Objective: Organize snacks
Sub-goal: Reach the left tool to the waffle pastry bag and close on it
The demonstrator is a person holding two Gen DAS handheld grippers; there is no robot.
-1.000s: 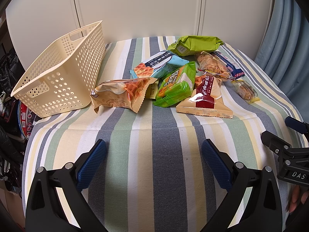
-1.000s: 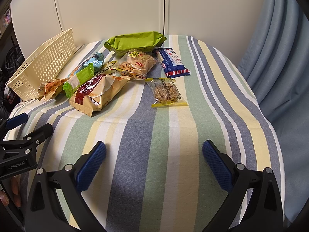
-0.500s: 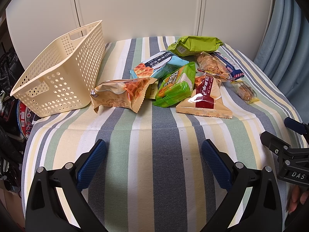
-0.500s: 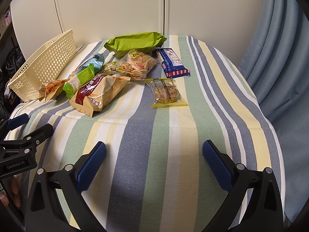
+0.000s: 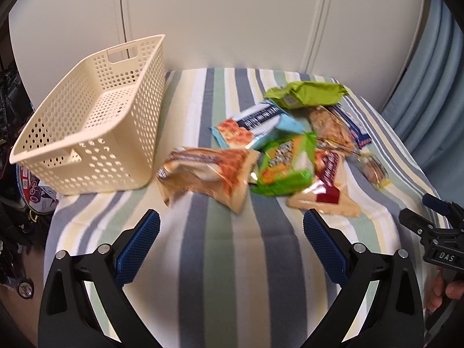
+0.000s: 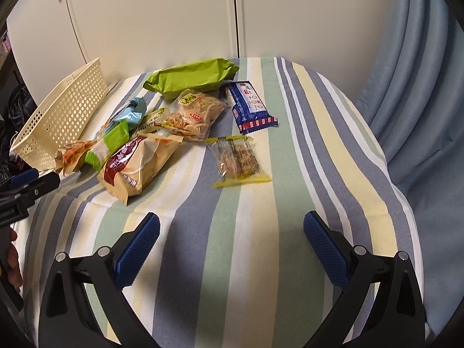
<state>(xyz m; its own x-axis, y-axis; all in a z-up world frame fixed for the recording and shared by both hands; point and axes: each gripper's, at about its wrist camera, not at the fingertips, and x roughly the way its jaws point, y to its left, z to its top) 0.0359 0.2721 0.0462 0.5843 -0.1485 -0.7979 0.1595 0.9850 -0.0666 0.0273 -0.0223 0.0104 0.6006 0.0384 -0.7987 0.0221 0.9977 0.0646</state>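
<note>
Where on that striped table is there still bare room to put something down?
The near strip of the cloth in front of both tools is bare, and so is the right side between the blue packet and the curtain. The basket looks empty. It is crowded mid-table, where the snacks overlap.

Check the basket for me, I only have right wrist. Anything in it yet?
Observer: No. The left wrist view looks straight into the basket, and it holds nothing.
Operator: Left gripper open?
Observer: Yes. The left gripper is wide open with nothing between its pads, short of the waffle pack.
Operator: Is that pack touching the basket?
Observer: Its end lies right beside the basket's near corner. I cannot tell whether they touch.
</note>
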